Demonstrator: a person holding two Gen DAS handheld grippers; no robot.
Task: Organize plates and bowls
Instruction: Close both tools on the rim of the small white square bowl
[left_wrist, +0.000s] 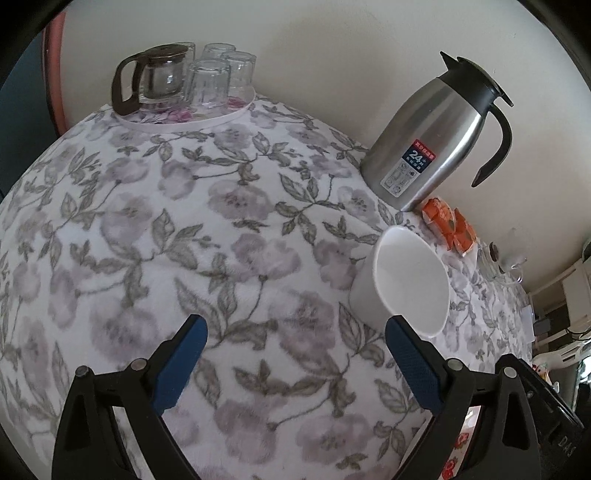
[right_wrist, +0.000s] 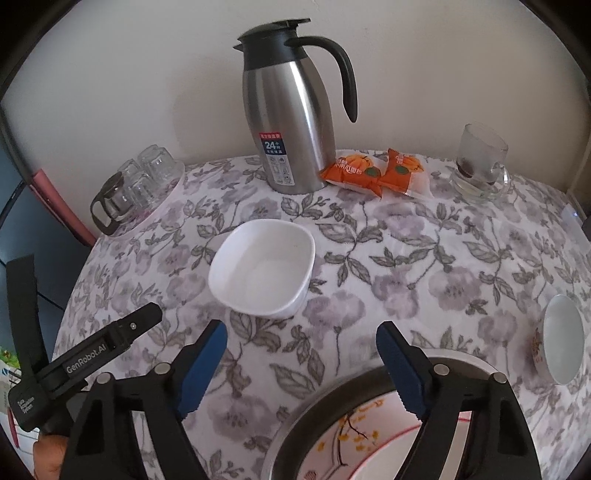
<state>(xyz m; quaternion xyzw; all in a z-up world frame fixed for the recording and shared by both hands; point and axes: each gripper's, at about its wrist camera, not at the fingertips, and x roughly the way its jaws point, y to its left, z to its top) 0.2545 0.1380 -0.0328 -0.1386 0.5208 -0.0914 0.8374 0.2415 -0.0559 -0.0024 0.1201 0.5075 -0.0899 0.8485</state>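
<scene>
A white square bowl (right_wrist: 264, 267) stands on the flowered tablecloth, just ahead of my right gripper (right_wrist: 301, 338), which is open and empty. The same bowl shows in the left wrist view (left_wrist: 408, 280), just beyond the right finger of my left gripper (left_wrist: 295, 328), also open and empty. Below my right gripper lies a metal-rimmed tray (right_wrist: 325, 398) holding a plate with a yellow flower pattern (right_wrist: 362, 439). A small white bowl (right_wrist: 563, 341) with a patterned outside stands at the right. The left gripper's body (right_wrist: 85, 362) shows at lower left.
A steel thermos jug (right_wrist: 291, 122) stands at the back by the wall, with orange snack packets (right_wrist: 373, 171) and a glass mug (right_wrist: 478, 164) to its right. A round tray with a glass pot and upturned glasses (left_wrist: 184, 79) sits at the far left corner.
</scene>
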